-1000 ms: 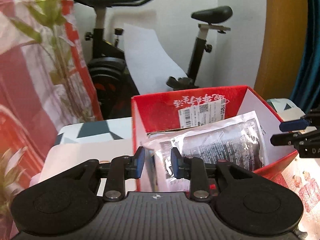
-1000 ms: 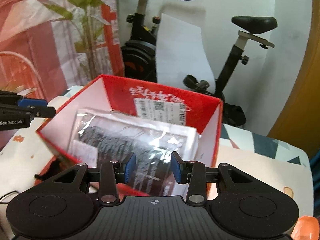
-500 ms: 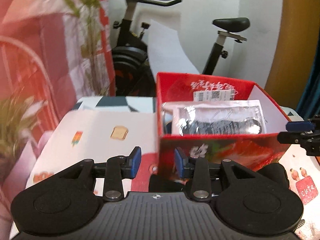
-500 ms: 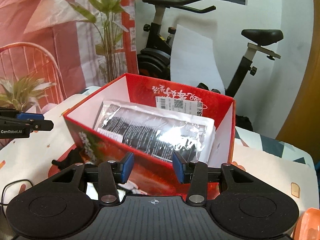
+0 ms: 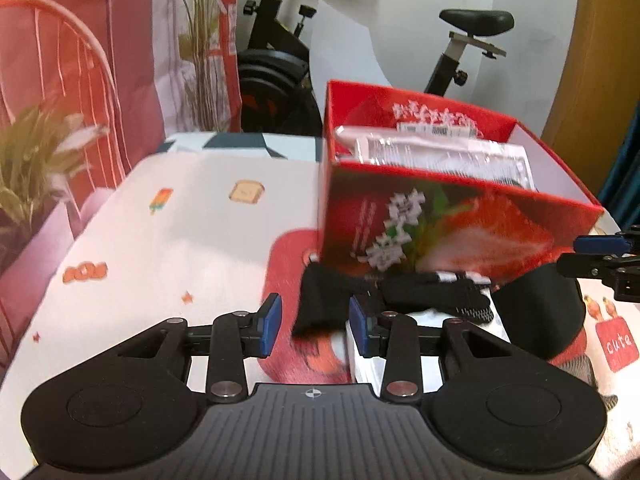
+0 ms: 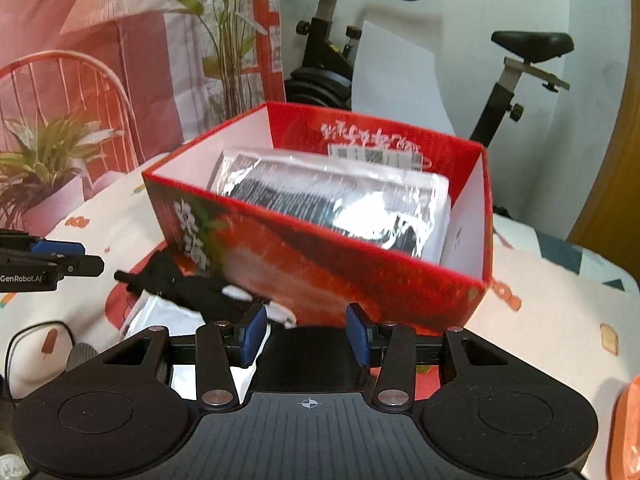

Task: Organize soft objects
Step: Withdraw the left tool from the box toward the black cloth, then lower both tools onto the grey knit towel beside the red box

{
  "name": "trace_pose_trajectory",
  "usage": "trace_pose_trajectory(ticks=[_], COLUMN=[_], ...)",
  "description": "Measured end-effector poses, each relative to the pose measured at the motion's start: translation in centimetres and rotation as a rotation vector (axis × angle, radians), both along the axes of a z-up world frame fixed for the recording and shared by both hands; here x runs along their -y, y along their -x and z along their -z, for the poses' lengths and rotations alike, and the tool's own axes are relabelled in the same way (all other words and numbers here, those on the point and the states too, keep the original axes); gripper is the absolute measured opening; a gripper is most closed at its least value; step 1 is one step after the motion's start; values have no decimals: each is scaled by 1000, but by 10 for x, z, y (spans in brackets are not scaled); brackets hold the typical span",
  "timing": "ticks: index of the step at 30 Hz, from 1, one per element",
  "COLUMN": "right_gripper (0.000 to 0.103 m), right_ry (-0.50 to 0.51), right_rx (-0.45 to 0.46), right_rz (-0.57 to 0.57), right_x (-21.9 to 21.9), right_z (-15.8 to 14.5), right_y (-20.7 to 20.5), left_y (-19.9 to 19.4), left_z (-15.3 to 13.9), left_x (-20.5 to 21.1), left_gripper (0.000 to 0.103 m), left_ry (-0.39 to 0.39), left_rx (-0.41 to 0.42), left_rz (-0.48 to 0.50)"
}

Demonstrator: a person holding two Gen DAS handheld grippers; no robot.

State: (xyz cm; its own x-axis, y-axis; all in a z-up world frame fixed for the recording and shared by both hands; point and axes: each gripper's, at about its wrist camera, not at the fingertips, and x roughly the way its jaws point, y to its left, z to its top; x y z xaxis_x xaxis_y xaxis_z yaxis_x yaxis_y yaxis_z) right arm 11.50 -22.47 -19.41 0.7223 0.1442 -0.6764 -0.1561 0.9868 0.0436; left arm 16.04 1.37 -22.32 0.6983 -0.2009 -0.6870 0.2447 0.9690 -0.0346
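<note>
black socks (image 5: 404,300) lie loose on the table against the near wall of the red box (image 5: 440,224), as the left gripper (image 5: 314,324) and right gripper (image 6: 306,334), both unclenched and empty, should straddle one sock's middle before pinching.

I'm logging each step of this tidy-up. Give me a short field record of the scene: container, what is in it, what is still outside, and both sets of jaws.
container: red box, open top, on the printed tablecloth
in box: clear plastic packet with dark contents
outside: black socks lying on a white packet in front of the box; black cap beside them
left gripper: jaws open, just widened, nothing gripped
right gripper: jaws open, nothing gripped
background: exercise bike, potted plant
</note>
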Motion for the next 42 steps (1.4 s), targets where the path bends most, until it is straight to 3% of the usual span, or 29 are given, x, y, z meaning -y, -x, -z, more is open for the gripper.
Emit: trace_pose_trajectory(ticks=[13, 30, 34, 42], right_gripper=[41, 45, 48, 51], right_ry=[-22, -40, -39, -47], right_rx=[-48, -53, -54, -115], right_rz=[30, 2, -4, 46], right_x=[10, 1, -2, 7], right_z=[24, 22, 22, 46], right_y=[11, 28, 42, 71], left_y=[6, 13, 26, 46], left_z=[8, 11, 12, 34], left_x=[13, 10, 6, -4], left_gripper=[39, 39, 53, 53], left_ry=[19, 46, 48, 80], left_rx=[-33, -85, -95, -194], left_rz=[49, 64, 65, 43])
